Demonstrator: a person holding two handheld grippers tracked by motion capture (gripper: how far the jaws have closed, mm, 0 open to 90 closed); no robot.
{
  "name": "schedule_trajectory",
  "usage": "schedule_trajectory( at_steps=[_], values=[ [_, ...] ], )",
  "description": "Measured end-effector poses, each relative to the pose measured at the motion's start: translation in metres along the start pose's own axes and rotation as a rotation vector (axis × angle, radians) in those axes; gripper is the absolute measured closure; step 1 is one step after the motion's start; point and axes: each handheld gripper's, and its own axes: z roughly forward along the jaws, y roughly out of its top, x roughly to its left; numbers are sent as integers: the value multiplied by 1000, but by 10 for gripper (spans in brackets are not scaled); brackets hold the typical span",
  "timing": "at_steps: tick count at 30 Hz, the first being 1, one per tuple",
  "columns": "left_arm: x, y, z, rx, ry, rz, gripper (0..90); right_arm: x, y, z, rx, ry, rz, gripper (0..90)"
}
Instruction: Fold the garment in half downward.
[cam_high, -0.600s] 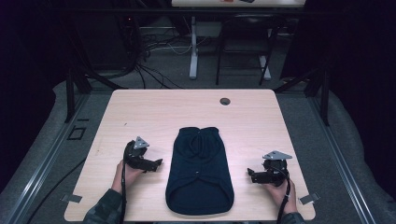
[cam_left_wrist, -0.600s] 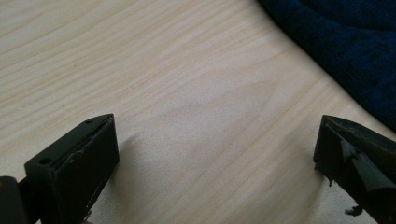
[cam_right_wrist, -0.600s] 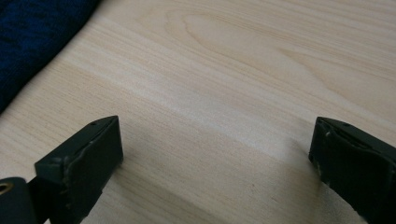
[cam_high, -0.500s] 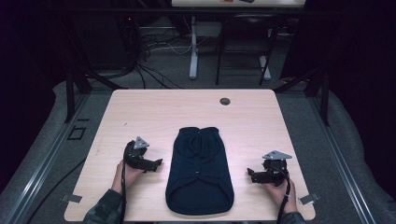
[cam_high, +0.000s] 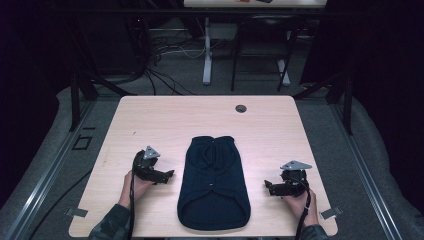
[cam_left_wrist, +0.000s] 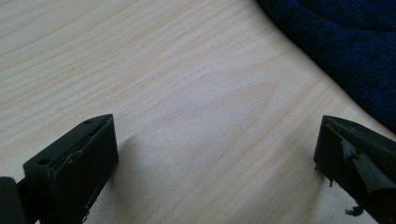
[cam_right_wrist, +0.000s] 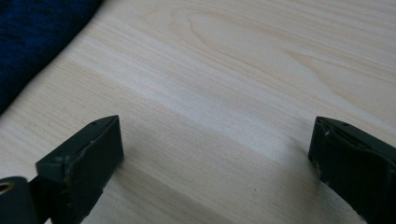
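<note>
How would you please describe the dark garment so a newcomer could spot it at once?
Start at the pale wooden table. Lying flat at its middle, between the two hand-held grippers, is the dark navy knitted sleeveless garment, its narrower end pointing away from the person. It is the one soft, dark, cloth thing there, far bigger than the small round grey cable hole.

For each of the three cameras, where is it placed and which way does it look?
High view: above the person's side, looking forward and down at the table; forearms, both claws.
Left gripper view: on the left claw, looking along open jaws at wood.
Right gripper view: on the right claw, likewise.
Shared: the dark garment.
</note>
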Motion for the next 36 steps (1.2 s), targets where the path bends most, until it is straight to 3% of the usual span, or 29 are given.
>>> schedule_trajectory(
  at_steps=[6,10,12,13,15,19,23,24,26,36],
  values=[
    [1,1,1,-1,-10,14,0,-1,6,3,44,7,-3,0],
    [1,4,-1,-6,61,8,6,0,15,6,72,46,-8,0],
    [2,6,-4,-37,65,3,6,3,20,4,61,43,-19,0],
    [1,8,-4,-40,59,-6,6,4,23,3,57,48,-27,0],
    [4,14,-3,-33,6,-44,0,7,29,2,42,64,-26,0],
    [6,26,1,-53,-34,-72,0,13,39,6,28,107,-23,0],
    [7,32,5,-56,-55,-78,2,18,48,9,30,148,-30,0],
    [7,37,6,-67,-52,-86,2,20,54,13,30,185,-16,0],
    [7,42,7,-74,-58,-80,2,22,61,18,32,210,-3,0],
    [3,61,15,-60,-105,-78,2,35,98,38,28,230,-17,24]
  ],
)
